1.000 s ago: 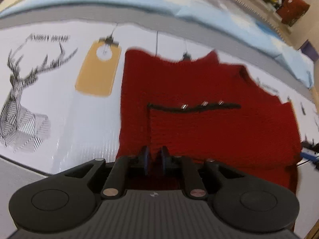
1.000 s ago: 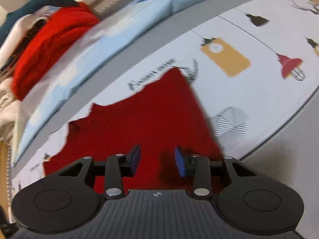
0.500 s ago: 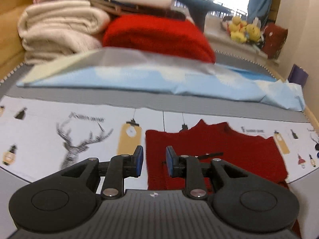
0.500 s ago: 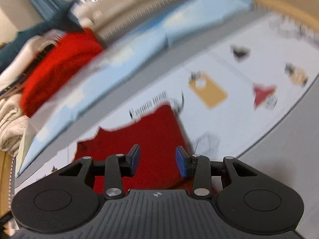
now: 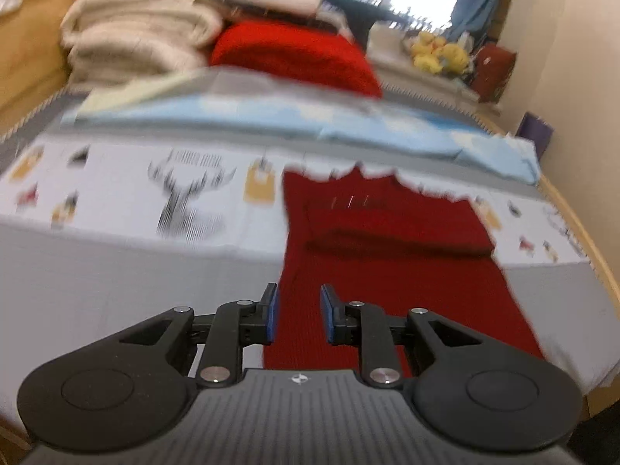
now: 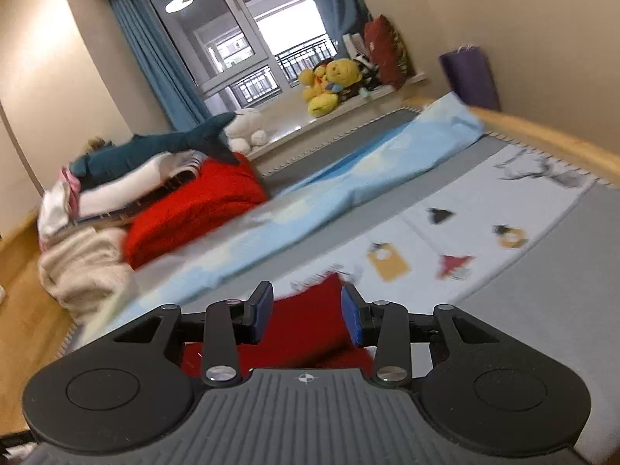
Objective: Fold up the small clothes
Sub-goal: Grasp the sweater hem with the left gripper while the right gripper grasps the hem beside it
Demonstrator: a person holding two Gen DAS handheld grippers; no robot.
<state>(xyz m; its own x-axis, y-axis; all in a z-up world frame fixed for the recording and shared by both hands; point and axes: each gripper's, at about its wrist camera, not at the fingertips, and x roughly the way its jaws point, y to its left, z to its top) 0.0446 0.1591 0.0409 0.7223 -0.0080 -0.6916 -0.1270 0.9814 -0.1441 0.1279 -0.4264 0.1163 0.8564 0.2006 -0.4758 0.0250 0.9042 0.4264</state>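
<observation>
Garment: a dark red knit [image 5: 387, 228] lies flat on the printed sheet [image 5: 124, 193], part folded, with a doubled layer across its far half and a single strip running toward the camera and over the sheet's near edge. In the right wrist view only a corner of it [image 6: 310, 321] shows.
Left gripper: [image 5: 297, 316] hangs above the knit's near strip, blue pads a little apart. The jaws have just been opening, then eased in slightly. Nothing is between them and no cloth is pinched.
Right gripper: [image 6: 307, 312] is raised over the knit's corner, pads apart with a wider gap than the left, gripping nothing.
Sheet: white with a deer and lamp prints, bordered in grey; the deer print is left of the knit in the left wrist view.
Pillow: a pale blue pillow [image 5: 348, 124] lies along the sheet's far edge, beyond the knit.
Pile: beyond the pillow is a bright red blanket [image 6: 193, 209], with cream folded bedding [image 5: 135, 46] beside it and a teal shark toy [image 6: 155, 147] on top.
Window sill: far beyond the knit, a yellow plush [image 6: 329, 81] sits under the window.
Sharpness: the left wrist view is blurred, so fine knit detail is unclear.
</observation>
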